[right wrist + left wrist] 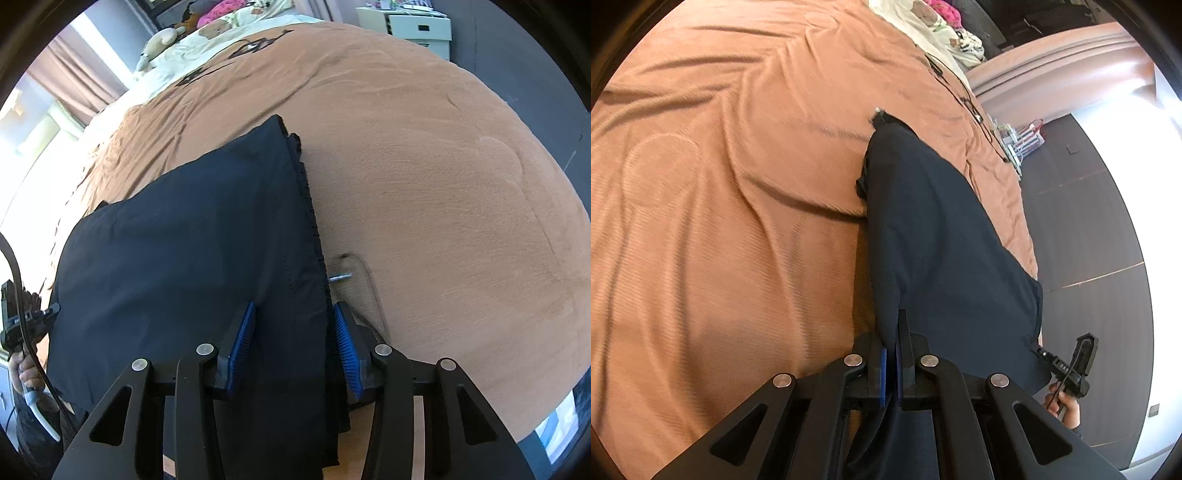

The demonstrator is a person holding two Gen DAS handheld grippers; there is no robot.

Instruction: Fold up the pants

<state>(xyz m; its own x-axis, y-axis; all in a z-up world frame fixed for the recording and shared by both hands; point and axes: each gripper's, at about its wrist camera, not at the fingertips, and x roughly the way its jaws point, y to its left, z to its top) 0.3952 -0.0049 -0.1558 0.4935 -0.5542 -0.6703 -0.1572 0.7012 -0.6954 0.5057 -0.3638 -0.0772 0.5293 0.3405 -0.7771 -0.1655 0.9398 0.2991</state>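
A: Left gripper (891,354) first, nearest the lens. State?
B: Pinched tight on the pants (942,236), blue pads almost together with dark cloth caught between them.
A: Right gripper (293,332)?
B: Jaws part-way apart, straddling the elastic waistband side of the pants (192,251). Pads (240,347) don't press the cloth, so nothing is gripped.
A: Where are the pants?
B: On the orange bedspread (720,221), by the near edge of the bed, hanging over it toward both cameras. Dark navy, folded lengthwise, legs stacked. In the left view the strip runs away from the gripper up the bed.
A: Anything else?
B: Drawstring tip (341,277) sticks out beside the waistband, lying on the bedspread (443,184). Each camera catches the person's other hand (1067,406) on its gripper handle at the frame edge. Pale pillows (229,26) at the far end of the bed.
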